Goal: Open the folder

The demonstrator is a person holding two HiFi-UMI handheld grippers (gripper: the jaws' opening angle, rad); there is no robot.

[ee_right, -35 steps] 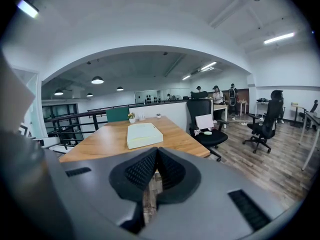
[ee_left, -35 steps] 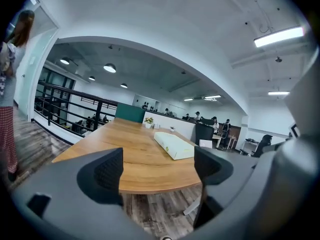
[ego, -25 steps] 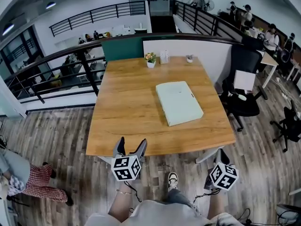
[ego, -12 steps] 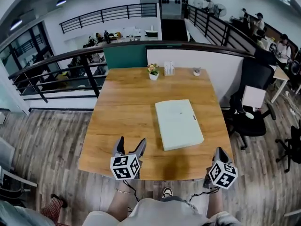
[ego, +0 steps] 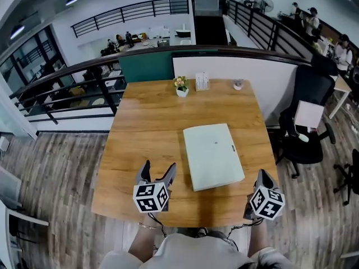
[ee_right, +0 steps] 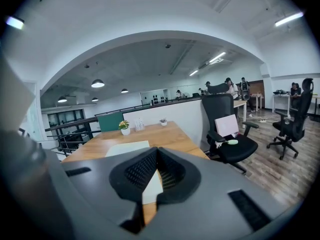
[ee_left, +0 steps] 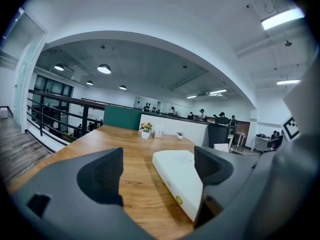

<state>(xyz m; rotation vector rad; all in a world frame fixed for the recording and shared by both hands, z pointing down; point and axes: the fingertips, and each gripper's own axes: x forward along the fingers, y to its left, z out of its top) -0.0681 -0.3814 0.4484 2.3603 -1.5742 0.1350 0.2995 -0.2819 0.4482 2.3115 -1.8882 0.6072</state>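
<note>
- Ahead and right of the left claw, jaws apart and empty, lies the folder, long axis running away.
- Right claw, jaws together, sits beside its near corner.

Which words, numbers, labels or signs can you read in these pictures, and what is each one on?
No readable text anywhere.
Folder: a small dark mark on its cover, too small to read.
Small pale stand at the back: any print too small to read.
Left gripper and right gripper: their cubes bear black-and-white square markers, no letters or digits.
</note>
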